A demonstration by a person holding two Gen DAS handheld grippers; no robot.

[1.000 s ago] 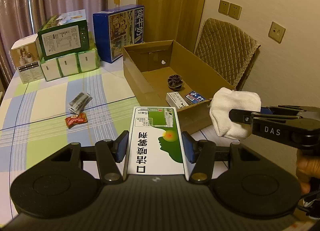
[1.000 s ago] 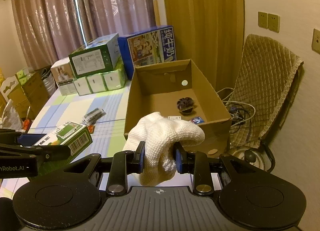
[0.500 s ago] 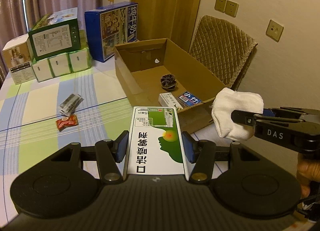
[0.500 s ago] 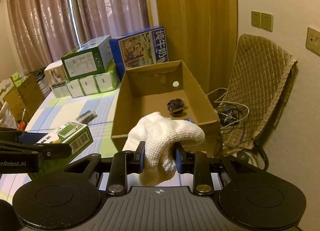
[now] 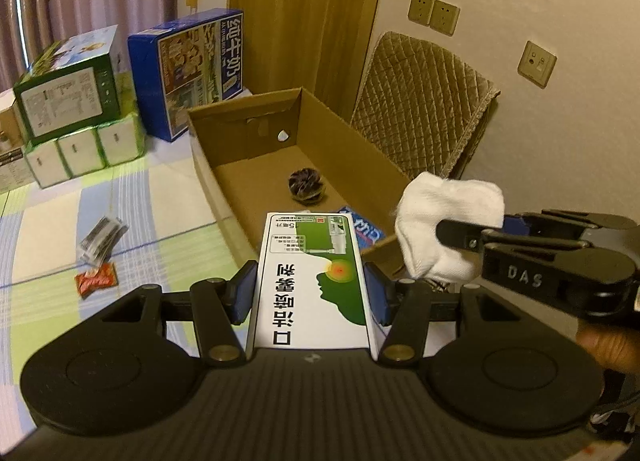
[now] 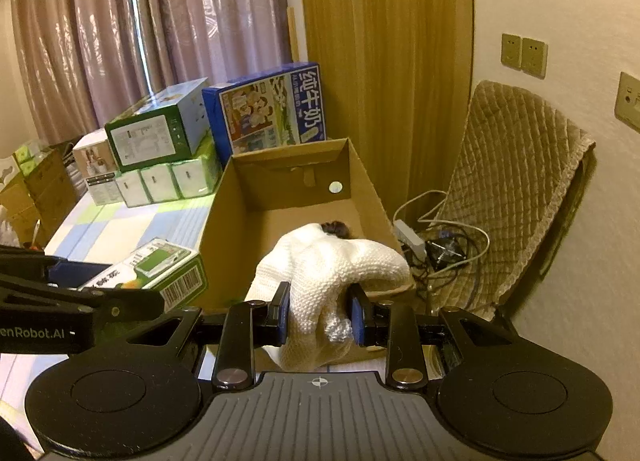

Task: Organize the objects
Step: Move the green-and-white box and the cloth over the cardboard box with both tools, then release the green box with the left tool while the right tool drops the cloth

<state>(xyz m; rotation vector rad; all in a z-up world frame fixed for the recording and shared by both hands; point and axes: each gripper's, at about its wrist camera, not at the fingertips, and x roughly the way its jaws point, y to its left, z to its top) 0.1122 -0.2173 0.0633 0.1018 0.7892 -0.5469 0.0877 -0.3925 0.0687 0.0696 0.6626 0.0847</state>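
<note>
My left gripper [image 5: 311, 291] is shut on a green and white carton [image 5: 312, 277], held just short of the near left corner of an open cardboard box [image 5: 256, 117]. My right gripper [image 6: 320, 317] is shut on a white knitted glove [image 6: 328, 273], held at the box's [image 6: 216, 221] near wall. In the left wrist view the glove [image 5: 444, 221] hangs at the right, over the box's near right corner. Inside the box lie a dark pine cone [image 5: 306, 185] and a blue packet [image 5: 370, 231]. The carton [image 6: 160, 273] shows at the left in the right wrist view.
A silver sachet [image 5: 100, 237] and a red sachet [image 5: 96, 281] lie on the checked tablecloth [image 5: 132, 201]. Stacked green and white cartons [image 5: 68, 101] and a blue milk box [image 5: 200, 69] stand at the back. A quilted chair [image 6: 516, 189] and cables [image 6: 444, 249] are right of the box.
Both grippers have moved forward toward the cardboard box, each still holding its object. The box looks nearer and larger in both views.
</note>
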